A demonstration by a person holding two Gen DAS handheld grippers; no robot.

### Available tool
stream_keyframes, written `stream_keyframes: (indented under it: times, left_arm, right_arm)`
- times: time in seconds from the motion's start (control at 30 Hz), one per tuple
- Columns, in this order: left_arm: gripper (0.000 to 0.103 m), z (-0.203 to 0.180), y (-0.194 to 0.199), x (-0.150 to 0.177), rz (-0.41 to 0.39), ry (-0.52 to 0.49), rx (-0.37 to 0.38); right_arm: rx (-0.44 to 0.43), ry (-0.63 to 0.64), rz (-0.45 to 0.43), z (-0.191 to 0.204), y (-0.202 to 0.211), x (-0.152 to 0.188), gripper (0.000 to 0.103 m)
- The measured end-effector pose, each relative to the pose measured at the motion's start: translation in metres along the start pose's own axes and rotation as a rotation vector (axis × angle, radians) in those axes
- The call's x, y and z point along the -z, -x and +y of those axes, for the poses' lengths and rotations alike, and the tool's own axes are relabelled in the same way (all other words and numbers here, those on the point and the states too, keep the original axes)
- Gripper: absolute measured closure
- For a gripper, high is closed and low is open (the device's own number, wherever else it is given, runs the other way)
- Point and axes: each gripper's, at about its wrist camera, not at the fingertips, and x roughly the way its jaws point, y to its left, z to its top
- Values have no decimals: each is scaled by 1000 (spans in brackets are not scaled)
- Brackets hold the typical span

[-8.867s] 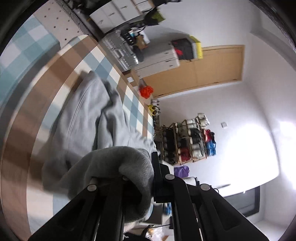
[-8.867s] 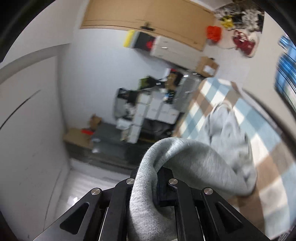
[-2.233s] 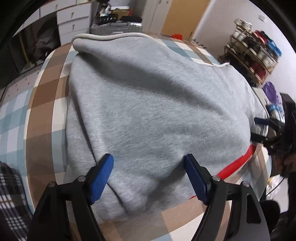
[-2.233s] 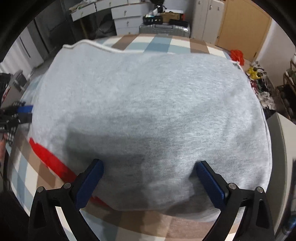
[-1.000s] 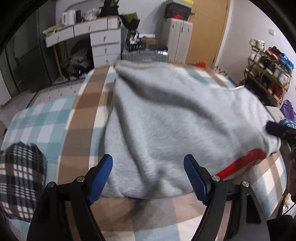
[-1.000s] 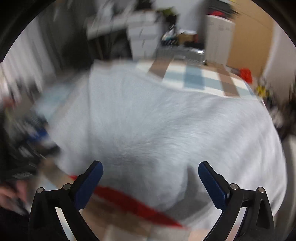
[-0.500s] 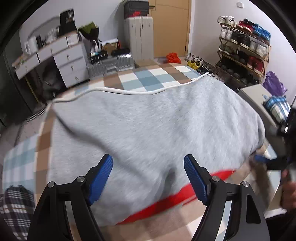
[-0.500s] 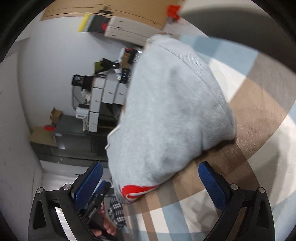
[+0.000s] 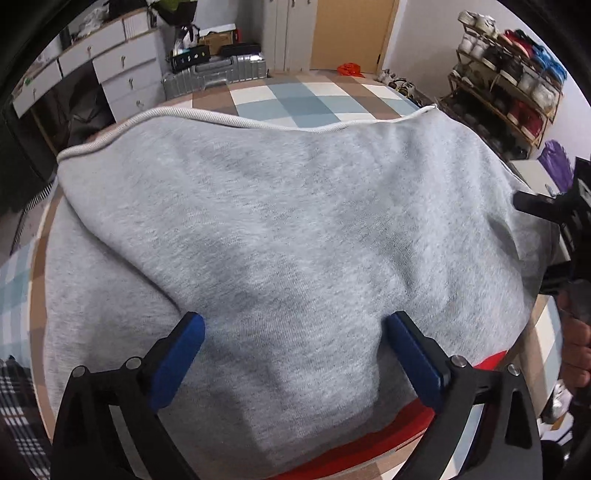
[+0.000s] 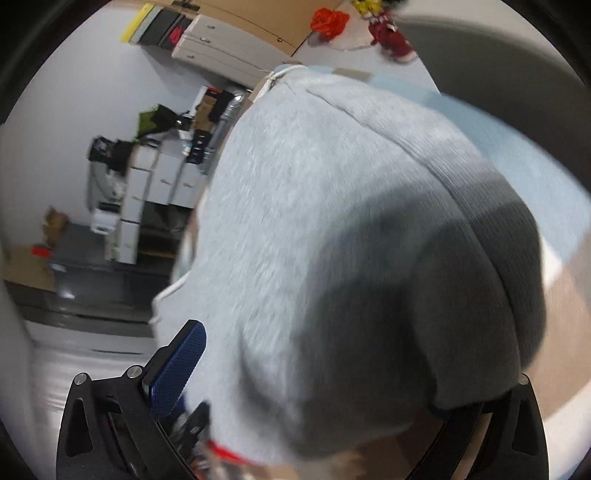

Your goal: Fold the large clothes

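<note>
A large grey sweatshirt (image 9: pixel 288 229) lies folded on the checked bed cover (image 9: pixel 295 99), with a white cord along its far edge and a red strip (image 9: pixel 369 439) showing under its near edge. My left gripper (image 9: pixel 295 336) is open, its blue pads wide apart just over the near edge of the cloth. My right gripper (image 10: pixel 314 365) is open at the sweatshirt's right side; grey cloth (image 10: pixel 351 240) bulges between its jaws and hides the right fingertip. The right gripper also shows in the left wrist view (image 9: pixel 554 236).
White drawers (image 9: pixel 122 74), a silver suitcase (image 9: pixel 218 74) and a wooden door (image 9: pixel 351 33) stand beyond the bed. A shoe rack (image 9: pixel 509 70) is at the right. A dark plaid cloth (image 9: pixel 14 398) lies at the bed's left.
The left gripper has come down close over the sweatshirt's near edge. The right gripper has swung in against the sweatshirt's right side, so cloth now fills its view.
</note>
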Motion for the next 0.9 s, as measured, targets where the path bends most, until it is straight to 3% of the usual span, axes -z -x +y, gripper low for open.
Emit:
stream_keyframes:
  times: [0.1,0.13,0.2,0.27,0.43,0.53,0.7,0.77,0.83,0.9]
  left_arm:
    - [5,0,-1,-1,7,-4,9]
    - [5,0,0,1,8,-9,11]
    - [5,0,1,3,9,-13,20]
    - [5,0,-1,0,10,-13,25]
    - [5,6,23,10,-17,34,52]
    - [5,22,57,39,-63,95,25]
    - [5,80,103,114,-173,374,-7]
    - [5,114,105,144,-196,579,76]
    - [5,145,89,166,-162,797,240]
    - [5,160,70,175,-136,900,367]
  right_arm:
    - [9,28,-34,7,-5,1,2]
    - [8,17,-51,2,-2,3,10]
    - [-36,-14,-62,-10,6,8,63]
    - [-94,-8,-76,-18,17,12,72]
    - [-75,86,-95,-16,36,25,76]
    - [-95,92,-90,-9,44,23,77]
    - [-67,137,-85,7,47,21,77]
    - [-58,136,-80,8,46,22,77]
    - [-47,140,-80,10,45,22,77]
    - [-40,147,-77,12,43,22,77]
